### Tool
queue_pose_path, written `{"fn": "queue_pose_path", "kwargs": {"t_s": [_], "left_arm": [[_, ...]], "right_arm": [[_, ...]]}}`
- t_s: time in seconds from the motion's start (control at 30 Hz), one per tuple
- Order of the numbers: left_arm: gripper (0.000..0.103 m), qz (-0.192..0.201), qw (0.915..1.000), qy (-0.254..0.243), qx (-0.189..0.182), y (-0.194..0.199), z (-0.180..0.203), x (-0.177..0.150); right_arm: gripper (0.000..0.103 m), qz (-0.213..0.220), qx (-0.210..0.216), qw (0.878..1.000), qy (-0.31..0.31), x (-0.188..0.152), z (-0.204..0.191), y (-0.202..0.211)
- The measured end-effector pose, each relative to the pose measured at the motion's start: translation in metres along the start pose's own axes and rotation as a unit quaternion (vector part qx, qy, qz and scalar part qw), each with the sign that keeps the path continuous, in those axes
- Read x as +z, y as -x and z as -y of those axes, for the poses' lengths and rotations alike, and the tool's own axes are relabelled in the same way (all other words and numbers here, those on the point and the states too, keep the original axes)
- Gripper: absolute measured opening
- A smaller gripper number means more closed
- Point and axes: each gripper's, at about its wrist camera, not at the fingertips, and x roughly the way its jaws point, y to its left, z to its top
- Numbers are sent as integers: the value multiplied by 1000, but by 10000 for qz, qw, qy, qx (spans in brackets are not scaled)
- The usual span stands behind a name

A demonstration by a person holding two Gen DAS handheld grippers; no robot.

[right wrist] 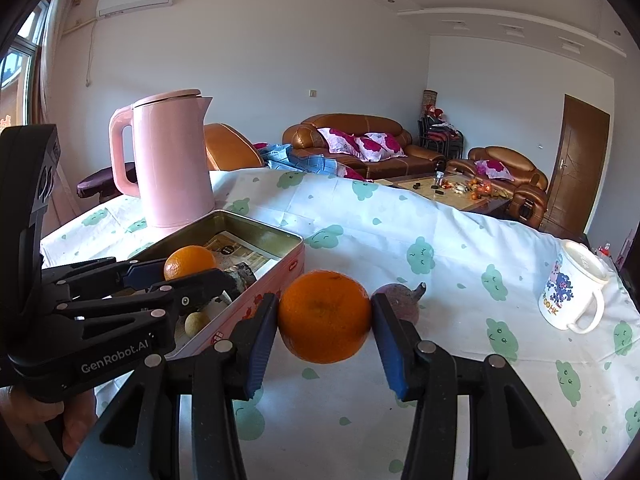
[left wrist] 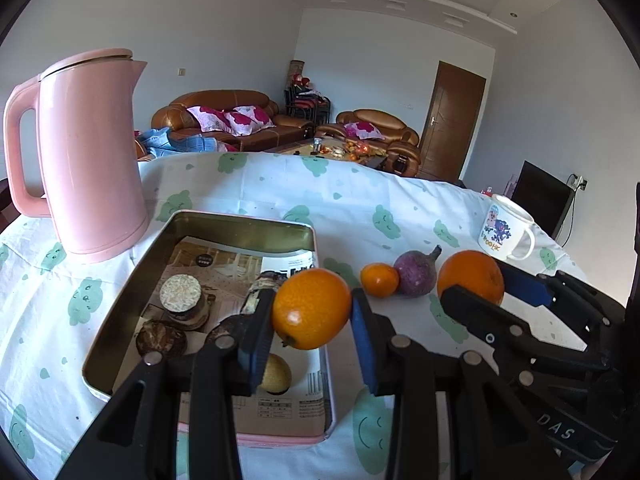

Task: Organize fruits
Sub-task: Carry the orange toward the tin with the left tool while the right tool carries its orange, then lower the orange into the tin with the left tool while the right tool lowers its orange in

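Far left: pink kettle (left wrist: 92,152) on the cloud-print cloth. Just right of it, tin tray (left wrist: 240,226), paper-lined. Left gripper (left wrist: 311,322) pinches an orange (left wrist: 311,308) above the tray's right edge. Right of the tray: small tangerine (left wrist: 379,279), purple fruit (left wrist: 415,276). Right gripper (right wrist: 325,330) pinches a second orange (right wrist: 324,316) on the cloth. Far right: mug (right wrist: 570,292).

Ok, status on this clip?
Left gripper shut on orange over tin. Right gripper shut on second orange. Nothing blocking.
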Motion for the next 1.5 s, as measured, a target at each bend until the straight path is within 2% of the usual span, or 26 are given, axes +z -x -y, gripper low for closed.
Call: {"fn": "queue_pose_path", "kwargs": {"t_s": [1.5], "left_arm": [[38, -87, 9981, 318, 512, 11, -71, -1]], "right_arm": [[49, -125, 484, 9975, 491, 18, -64, -29]]}}
